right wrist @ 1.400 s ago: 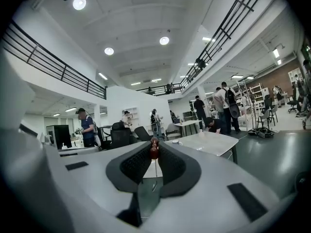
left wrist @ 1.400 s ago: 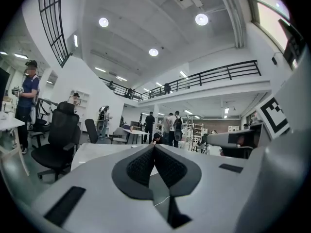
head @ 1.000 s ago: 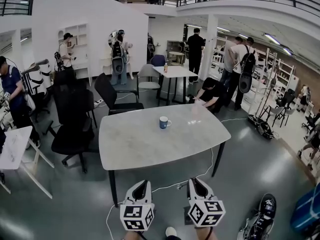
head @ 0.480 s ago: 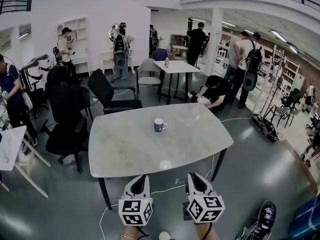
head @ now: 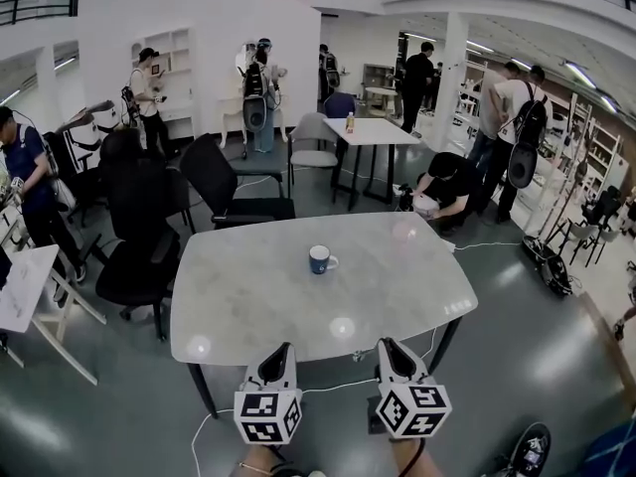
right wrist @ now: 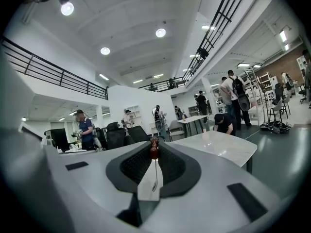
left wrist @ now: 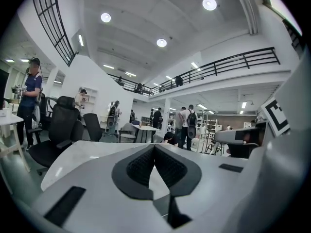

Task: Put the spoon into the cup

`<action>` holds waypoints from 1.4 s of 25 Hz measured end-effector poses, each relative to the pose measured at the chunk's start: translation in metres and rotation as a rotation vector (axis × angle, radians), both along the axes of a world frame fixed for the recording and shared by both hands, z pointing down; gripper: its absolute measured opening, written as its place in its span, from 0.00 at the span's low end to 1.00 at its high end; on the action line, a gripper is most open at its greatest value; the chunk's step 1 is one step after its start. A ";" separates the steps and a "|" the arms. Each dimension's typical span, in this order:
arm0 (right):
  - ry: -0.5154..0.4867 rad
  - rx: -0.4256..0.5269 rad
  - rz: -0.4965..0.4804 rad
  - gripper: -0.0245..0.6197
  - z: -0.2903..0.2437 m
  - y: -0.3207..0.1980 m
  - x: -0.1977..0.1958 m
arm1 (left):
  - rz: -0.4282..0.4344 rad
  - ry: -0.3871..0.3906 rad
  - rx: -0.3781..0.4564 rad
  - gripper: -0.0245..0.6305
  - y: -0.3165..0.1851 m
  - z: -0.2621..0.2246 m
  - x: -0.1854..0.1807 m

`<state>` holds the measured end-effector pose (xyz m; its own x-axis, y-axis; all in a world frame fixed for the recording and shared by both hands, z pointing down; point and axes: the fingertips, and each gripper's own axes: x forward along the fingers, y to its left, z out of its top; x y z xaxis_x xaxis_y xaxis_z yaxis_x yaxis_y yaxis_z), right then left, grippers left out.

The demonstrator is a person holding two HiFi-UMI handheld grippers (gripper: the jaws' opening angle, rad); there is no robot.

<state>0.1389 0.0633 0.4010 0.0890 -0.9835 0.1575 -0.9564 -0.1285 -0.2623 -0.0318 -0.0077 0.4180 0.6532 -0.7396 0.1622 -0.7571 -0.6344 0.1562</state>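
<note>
Blue cup on table, twelve o'clock from both grippers, seemingly empty. Thin spoon pinched in nearly closed right gripper; left gripper closed, holding nothing.

The cup is blue, white inside; the desk pale grey, marbled; the floor glossy grey-green. The left gripper and right gripper are white and black with black-and-white square markers. The spoon is silvery with a dark red tip.

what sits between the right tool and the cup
Nothing: only bare tabletop lies between the right tool and the cup, as the head view shows.
</note>
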 end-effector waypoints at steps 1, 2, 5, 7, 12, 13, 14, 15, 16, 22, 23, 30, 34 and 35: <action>-0.004 -0.001 -0.004 0.14 0.001 -0.004 0.003 | -0.003 -0.003 -0.004 0.07 -0.004 0.001 0.002; -0.007 -0.002 -0.006 0.14 0.003 -0.008 0.005 | -0.004 -0.006 -0.007 0.07 -0.007 0.003 0.005; -0.014 -0.006 -0.008 0.14 0.005 -0.018 0.015 | -0.006 -0.012 -0.003 0.07 -0.018 0.002 0.014; -0.015 -0.006 -0.011 0.14 0.007 -0.027 0.019 | -0.008 -0.011 0.002 0.07 -0.027 0.002 0.019; -0.013 -0.002 -0.011 0.14 0.010 -0.058 0.032 | -0.008 -0.008 0.004 0.07 -0.057 0.007 0.031; -0.011 -0.002 -0.012 0.14 0.010 -0.065 0.034 | -0.010 -0.006 0.004 0.07 -0.065 0.008 0.034; -0.009 -0.002 -0.014 0.14 0.009 -0.072 0.037 | -0.011 -0.003 0.004 0.07 -0.072 0.008 0.037; -0.006 -0.002 -0.018 0.14 0.008 -0.080 0.039 | -0.012 -0.001 0.005 0.07 -0.080 0.008 0.040; -0.003 -0.003 -0.022 0.14 0.007 -0.088 0.041 | -0.013 -0.001 0.006 0.07 -0.088 0.007 0.043; 0.005 -0.004 -0.026 0.14 0.000 -0.142 0.060 | -0.010 0.004 0.011 0.07 -0.144 0.000 0.063; 0.010 -0.002 -0.028 0.14 -0.003 -0.153 0.062 | -0.010 0.007 0.014 0.07 -0.155 -0.002 0.065; 0.034 0.021 -0.031 0.14 -0.012 -0.223 0.084 | -0.017 0.025 0.034 0.07 -0.223 -0.008 0.086; 0.032 0.017 -0.024 0.14 -0.006 -0.252 0.089 | -0.025 0.028 0.023 0.07 -0.255 0.000 0.088; 0.030 0.011 -0.023 0.14 -0.003 -0.257 0.091 | -0.030 0.028 0.019 0.07 -0.261 0.001 0.089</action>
